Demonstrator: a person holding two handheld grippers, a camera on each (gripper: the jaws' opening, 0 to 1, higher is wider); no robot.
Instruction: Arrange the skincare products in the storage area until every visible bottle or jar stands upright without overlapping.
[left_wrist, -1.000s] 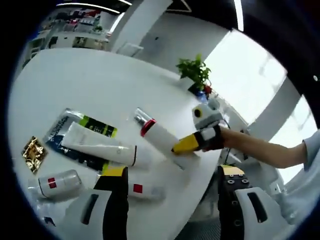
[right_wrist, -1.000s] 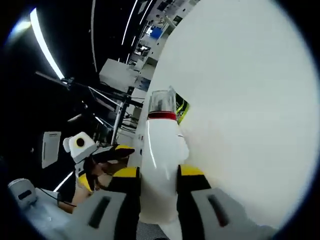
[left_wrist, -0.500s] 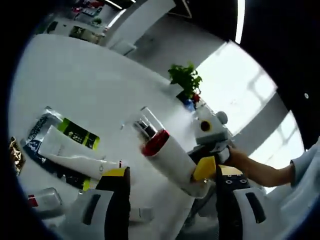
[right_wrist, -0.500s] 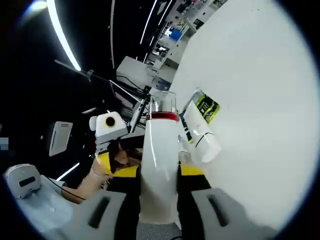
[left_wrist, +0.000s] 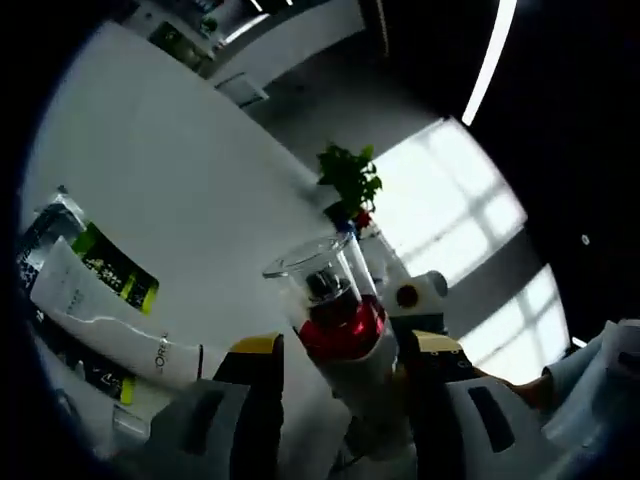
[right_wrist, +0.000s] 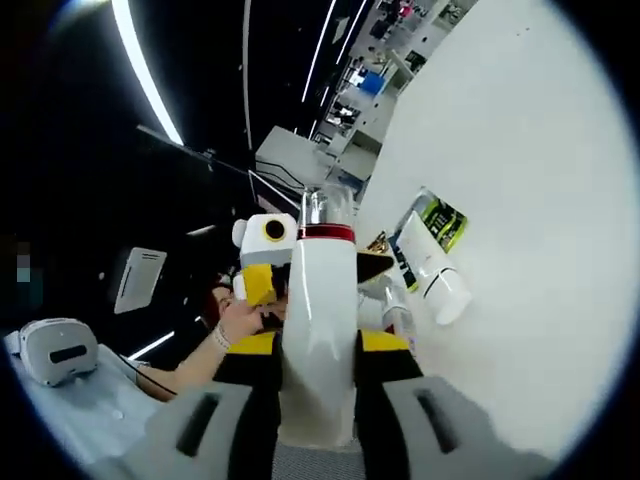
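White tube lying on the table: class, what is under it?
Under the white tube lie a green-and-black packet and a dark packet on the table. How far they reach beneath it is covered.

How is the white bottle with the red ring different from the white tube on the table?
The white bottle is held off the table between the right gripper jaws; the white tube lies flat on the table. The bottle has a clear cap over a red ring; the tube ends in a white cap. Both are mostly white.
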